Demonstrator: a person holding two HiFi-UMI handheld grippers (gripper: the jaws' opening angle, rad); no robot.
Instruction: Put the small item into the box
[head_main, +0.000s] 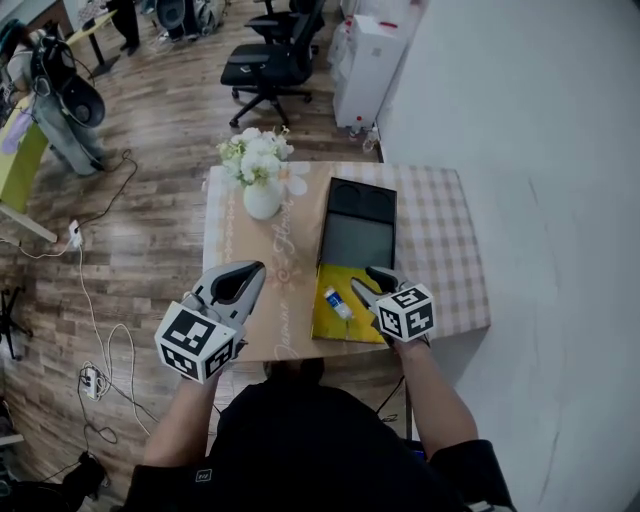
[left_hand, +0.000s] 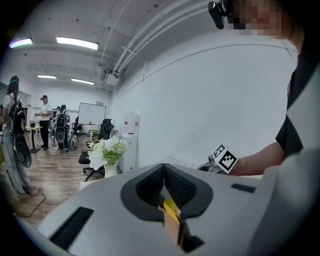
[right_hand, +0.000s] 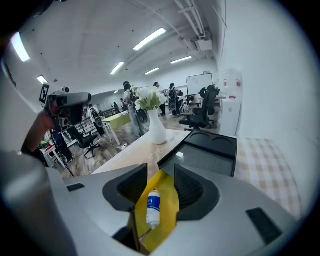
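A small white bottle with a blue label lies on the yellow flap of an open box on the table. The box's black inside stretches away behind the flap. My right gripper hangs just above the flap, to the right of the bottle, jaws open and empty. In the right gripper view the bottle shows between and below the spread jaws, untouched. My left gripper is over the tan runner left of the box. Its jaws meet at the tips and hold nothing.
A white vase of flowers stands on the table's far left. The checked cloth covers the table right of the box, with a white wall beyond. An office chair and white cabinet stand behind the table. People stand far off.
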